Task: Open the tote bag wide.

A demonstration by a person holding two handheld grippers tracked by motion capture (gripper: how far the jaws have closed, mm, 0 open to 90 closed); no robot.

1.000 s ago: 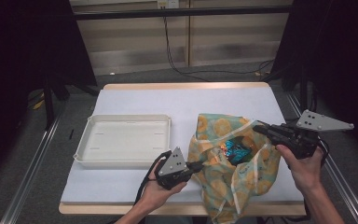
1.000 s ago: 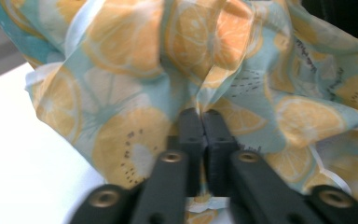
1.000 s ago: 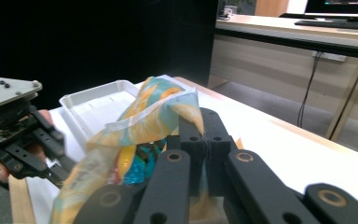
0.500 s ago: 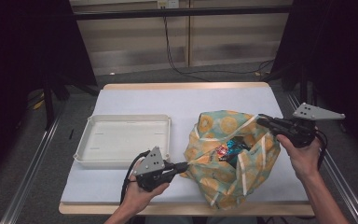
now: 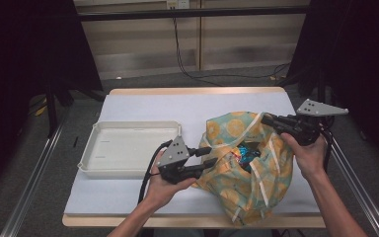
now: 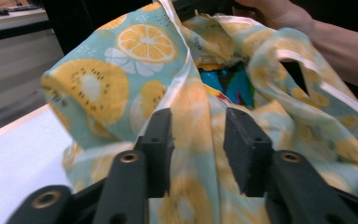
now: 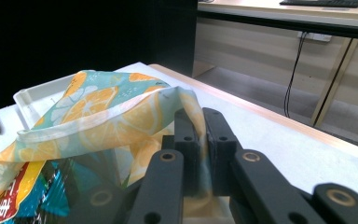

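A fruit-print cloth bag point(image 5: 246, 163) sits on the right half of the white counter point(image 5: 143, 106), its mouth gaping upward. Inside it I can see a shiny blue and red snack packet point(image 5: 244, 154).

My right gripper point(image 5: 265, 118) is at the bag's 1 o'clock edge. In the right gripper view its jaws are closed on the white-trimmed rim of the bag point(image 7: 121, 116), with the cloth pinched flat between the pads and lifted off the counter.

My left gripper point(image 5: 208, 157) is at the bag's 9 o'clock side and points toward 3 o'clock, straight at the bag wall. Its jaws have just been opening. In the left gripper view they stand apart with a fold of the bag point(image 6: 196, 140) running up between them, and a gap shows on both sides, so I judge the cloth is not pinched.

The relation that matters next is this: the bag lies directly ahead of my left jaws, its mouth stretched roughly from 9 to 1 o'clock between the two grippers, and the packet is deeper in, beyond the loose fold. The left hand is the nearer one to the packet. The right hand seems to be holding the mouth open for it.

At the bag's 9 o'clock, just past my left hand point(image 5: 165, 185), a shallow white tray point(image 5: 96, 133) lies with nothing in it.
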